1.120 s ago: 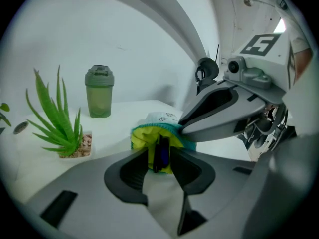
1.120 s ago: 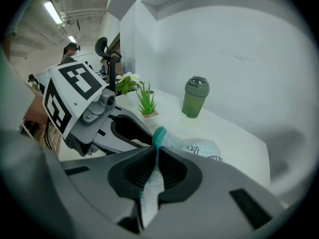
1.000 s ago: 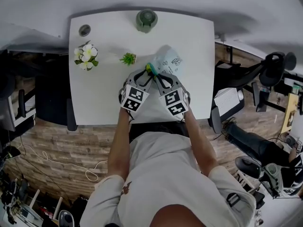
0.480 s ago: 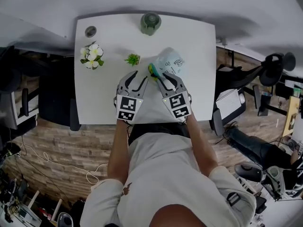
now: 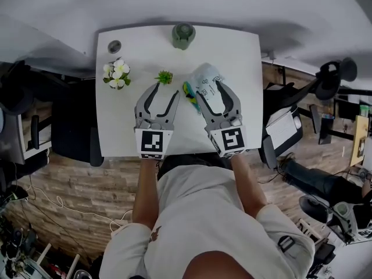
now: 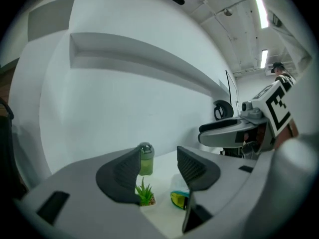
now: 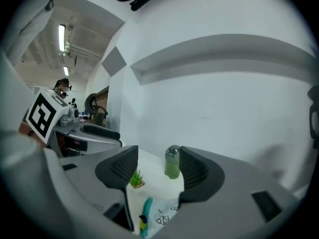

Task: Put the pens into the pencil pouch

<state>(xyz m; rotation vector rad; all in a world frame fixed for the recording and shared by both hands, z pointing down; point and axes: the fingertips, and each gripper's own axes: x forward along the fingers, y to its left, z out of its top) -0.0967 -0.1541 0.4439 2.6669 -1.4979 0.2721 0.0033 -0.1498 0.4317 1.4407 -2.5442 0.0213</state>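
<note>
**Pouch position relative to both grippers**

1. Gripper state. The left gripper and the right gripper are both held above the surface, side by side. The jaws of each are opening. Each gripper view shows only air between the ribbed pads, so neither gripper is holding anything.

2. Task object. The pencil pouch is pale with small printed figures. It lies on the surface directly ahead of and below the right gripper. Its long axis runs away from the person, slanting toward the right. A green-and-yellow end faces the gap between the two grippers. The views do not show whether this end is pens or the pouch's own trim. No loose pen is visible on the surface.

3. Deciding relation. The right gripper is over the pouch body and is the nearer one. The left gripper is just beside the coloured end, with the small plant close ahead of it. Any further move on the pouch mouth probably falls between the two grippers.
</note>
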